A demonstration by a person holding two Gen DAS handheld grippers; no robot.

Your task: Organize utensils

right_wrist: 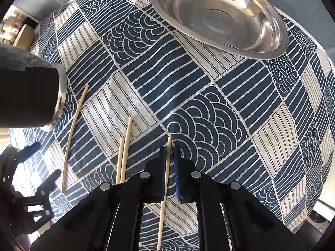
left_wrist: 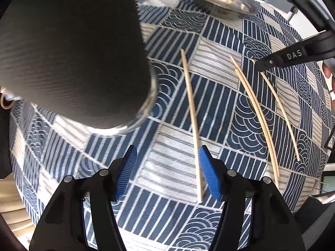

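4 pale wooden chopsticks are seen lying on a blue-and-white patterned tablecloth. The right gripper is shown with its blue pads drawn close on either side of 1 chopstick, the far-right chopstick in the left wrist view; the pads are nearly touching it, though a firm clamp cannot be confirmed. That stick lies along the gripper's own axis, its far tip reaching just past the fingertips and its near end running back beneath the gripper body.

Just to the left of the right gripper, a pair of chopsticks is laid side by side and touching. Farther left, a single chopstick lies apart from the pair, near the rim of a black cup that is seen tilted, its metallic rim facing the cloth. A steel bowl is set ahead and to the right of the right gripper, well apart from the sticks.

The left gripper is held spread wide with nothing between its blue pads. The single chopstick lies just inside its right pad. The black cup is seen ahead and to the left of it.
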